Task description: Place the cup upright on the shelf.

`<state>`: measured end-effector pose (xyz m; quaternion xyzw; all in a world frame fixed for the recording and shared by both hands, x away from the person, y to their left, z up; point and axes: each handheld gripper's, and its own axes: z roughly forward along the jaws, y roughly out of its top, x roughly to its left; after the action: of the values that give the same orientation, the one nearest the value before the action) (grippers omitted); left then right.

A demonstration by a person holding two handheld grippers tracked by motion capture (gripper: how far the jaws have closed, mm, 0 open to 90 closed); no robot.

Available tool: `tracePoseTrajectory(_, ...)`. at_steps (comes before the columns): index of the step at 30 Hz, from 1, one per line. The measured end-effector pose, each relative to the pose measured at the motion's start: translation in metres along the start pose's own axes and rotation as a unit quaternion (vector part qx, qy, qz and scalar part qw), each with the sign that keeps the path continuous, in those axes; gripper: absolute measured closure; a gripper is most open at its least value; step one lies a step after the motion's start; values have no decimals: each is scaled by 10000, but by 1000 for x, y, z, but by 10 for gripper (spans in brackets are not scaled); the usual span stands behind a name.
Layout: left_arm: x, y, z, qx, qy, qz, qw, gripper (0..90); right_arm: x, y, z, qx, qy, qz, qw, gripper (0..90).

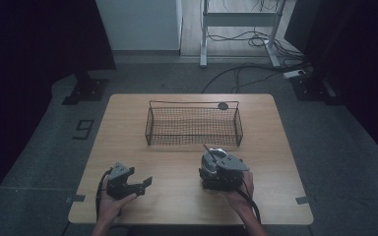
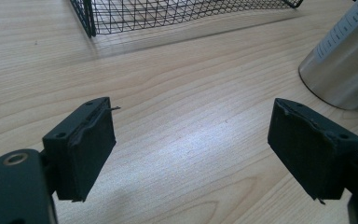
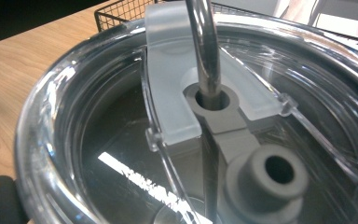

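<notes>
A steel tumbler (image 1: 215,154) with a clear lid (image 3: 74,116) and a metal straw (image 3: 205,46) is at the table's front right, just before the wire basket (image 1: 194,103). My right gripper (image 1: 221,169) is closed around it, with the lid pressed close to its camera and the jaws mostly hidden. My left gripper (image 1: 140,176) is at the front left, open and empty (image 2: 191,140) over bare wood. The tumbler's steel side (image 2: 345,60) stands to its right.
The black wire basket (image 2: 168,14) stands empty across the middle of the wooden table (image 1: 128,128), with a small dark round thing (image 1: 222,105) at its far rim. Bare wood lies between the two grippers. Dark floor, cables and a desk frame (image 1: 204,44) lie beyond.
</notes>
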<state>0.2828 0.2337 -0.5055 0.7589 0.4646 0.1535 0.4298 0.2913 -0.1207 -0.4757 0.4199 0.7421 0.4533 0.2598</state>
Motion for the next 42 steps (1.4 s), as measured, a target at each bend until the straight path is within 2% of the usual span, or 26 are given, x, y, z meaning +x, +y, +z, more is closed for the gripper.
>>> tracePoseTrajectory(12,1,1,-2,-16,2,-16,10000,151,-2,6,-6,-76,-9,-23,10000,32)
tracePoseTrajectory(18,1,1,-2,-34,7,-49,10000,152,-7,13,-10,-182,17,66,9998,32)
tracePoseTrajectory(21,0,1,-2,-31,-22,-19,10000,151,-10,19,-11,-209,51,119,9997,32)
tracePoseTrajectory(25,0,1,-2,-27,-37,-22,10000,151,-11,29,-13,-241,-5,69,9997,32)
tracePoseTrajectory(38,-8,2,1,-27,-194,111,9997,152,-19,61,-17,-361,-56,300,9989,32)
tracePoseTrajectory(42,-7,3,0,-50,-229,98,9997,152,-21,68,-16,-353,-104,319,9988,32)
